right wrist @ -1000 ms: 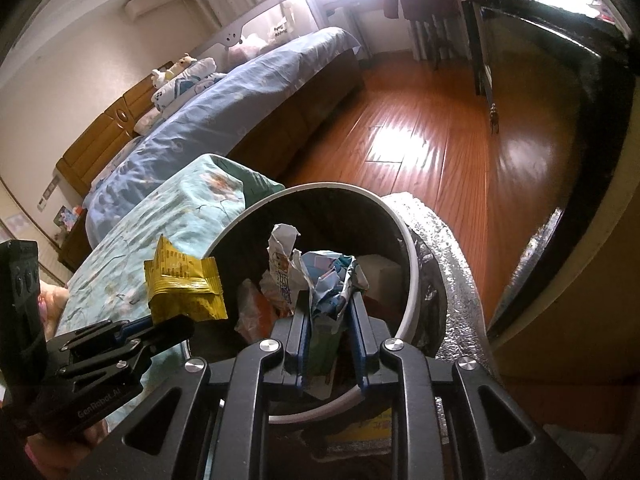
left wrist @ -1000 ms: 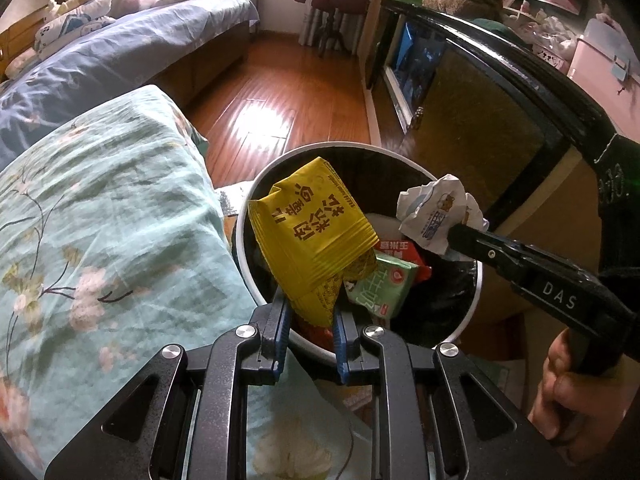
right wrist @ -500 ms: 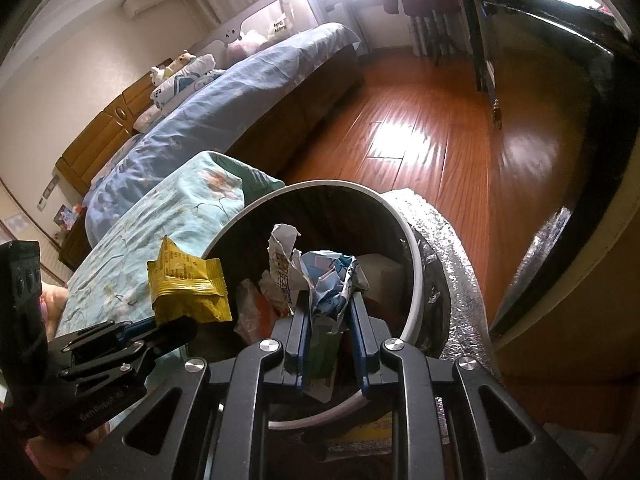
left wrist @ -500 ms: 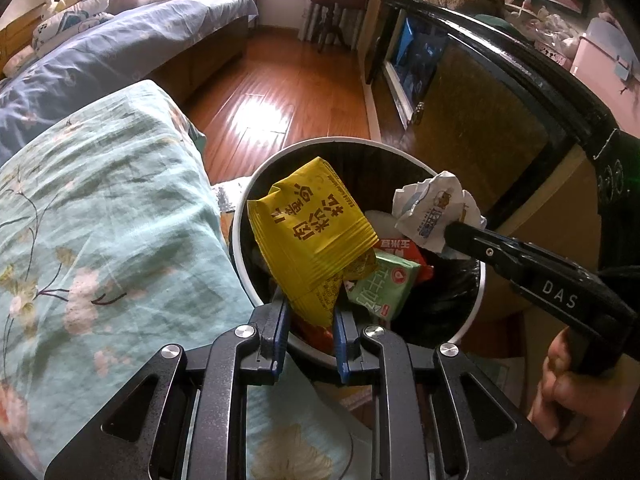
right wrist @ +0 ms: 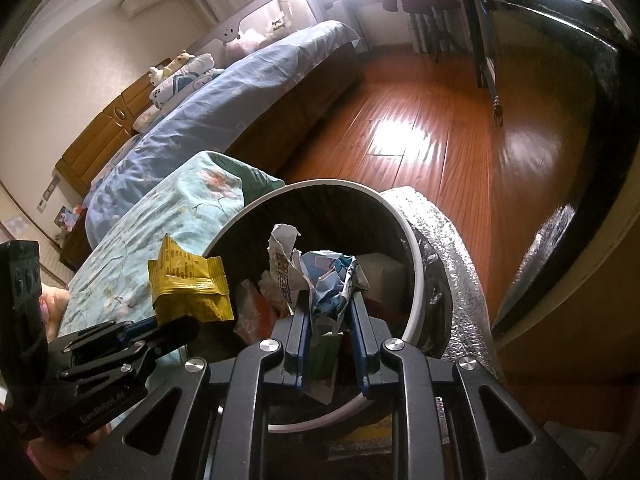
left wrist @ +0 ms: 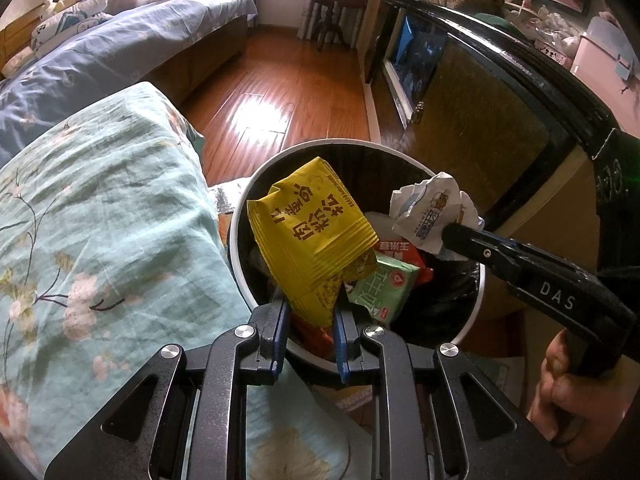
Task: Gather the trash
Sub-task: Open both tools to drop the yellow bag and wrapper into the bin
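Observation:
A round white-rimmed trash bin [left wrist: 476, 300] with a dark liner stands on the floor between a bed and a cabinet. My left gripper [left wrist: 308, 308] is shut on a yellow snack packet [left wrist: 312, 236], held over the bin's near-left rim. My right gripper [right wrist: 330, 312] is shut on a crumpled white and blue wrapper [right wrist: 324, 276], held above the bin's opening [right wrist: 414, 280]. In the left wrist view that wrapper [left wrist: 432, 212] hangs over the bin's right side. A green carton [left wrist: 380, 288] and a red packet [left wrist: 400, 250] lie inside the bin.
A bed with a teal floral cover [left wrist: 100, 220] presses against the bin on the left. A dark glossy cabinet [left wrist: 500, 92] rises close on the right. Silver foil material [right wrist: 452, 248] lies behind the bin. Wooden floor [left wrist: 280, 92] stretches beyond, beside a blue-covered bed [right wrist: 224, 120].

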{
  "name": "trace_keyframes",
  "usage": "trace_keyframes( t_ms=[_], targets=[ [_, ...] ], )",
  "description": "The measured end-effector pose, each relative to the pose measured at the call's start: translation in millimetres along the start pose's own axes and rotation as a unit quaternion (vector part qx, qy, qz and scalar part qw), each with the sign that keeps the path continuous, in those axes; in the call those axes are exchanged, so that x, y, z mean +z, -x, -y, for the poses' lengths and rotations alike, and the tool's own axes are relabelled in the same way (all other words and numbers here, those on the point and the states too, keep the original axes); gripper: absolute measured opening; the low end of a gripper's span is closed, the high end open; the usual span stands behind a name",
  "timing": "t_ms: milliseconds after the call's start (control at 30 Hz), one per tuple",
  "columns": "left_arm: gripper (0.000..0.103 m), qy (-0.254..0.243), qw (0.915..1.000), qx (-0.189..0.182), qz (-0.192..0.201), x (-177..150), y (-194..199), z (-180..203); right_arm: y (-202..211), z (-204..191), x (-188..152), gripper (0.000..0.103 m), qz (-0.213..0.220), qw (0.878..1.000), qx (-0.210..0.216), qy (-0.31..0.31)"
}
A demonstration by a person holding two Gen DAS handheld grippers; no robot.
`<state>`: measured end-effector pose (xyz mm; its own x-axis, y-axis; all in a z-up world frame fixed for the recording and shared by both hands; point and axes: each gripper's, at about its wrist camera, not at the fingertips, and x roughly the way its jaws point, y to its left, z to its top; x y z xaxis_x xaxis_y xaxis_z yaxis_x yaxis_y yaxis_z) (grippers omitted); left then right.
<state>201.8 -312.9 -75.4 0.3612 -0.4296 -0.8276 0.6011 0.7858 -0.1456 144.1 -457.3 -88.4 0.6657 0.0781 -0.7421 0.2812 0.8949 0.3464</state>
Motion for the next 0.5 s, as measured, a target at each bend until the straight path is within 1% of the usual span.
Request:
trace_keyframes(
  t_ms=[67,133,167,200,267,500],
  targets=[
    [0.019,0.0,1.0,0.0,-0.001,0,0,0,0,0,0,0.023,-0.001,1.0,0.002,-0.002],
    [0.021,0.0,1.0,0.001,-0.001,1,1,0,0,1,0,0.033,-0.003,1.0,0.004,-0.006],
    [0.029,-0.001,1.0,0.004,-0.001,1,1,0,1,2,0,0.042,-0.003,1.0,0.006,-0.01],
    [0.039,-0.001,1.0,0.006,0.001,0,3,0,2,3,0,0.046,-0.002,1.0,0.007,-0.013],
    [0.046,-0.002,0.9999,0.01,0.008,-1,7,0,4,3,1,0.046,-0.002,1.0,0.008,-0.015],
    [0.05,0.004,0.9998,0.012,0.017,-10,20,-4,18,0,0,0.047,0.007,1.0,0.014,-0.021]
  ],
)
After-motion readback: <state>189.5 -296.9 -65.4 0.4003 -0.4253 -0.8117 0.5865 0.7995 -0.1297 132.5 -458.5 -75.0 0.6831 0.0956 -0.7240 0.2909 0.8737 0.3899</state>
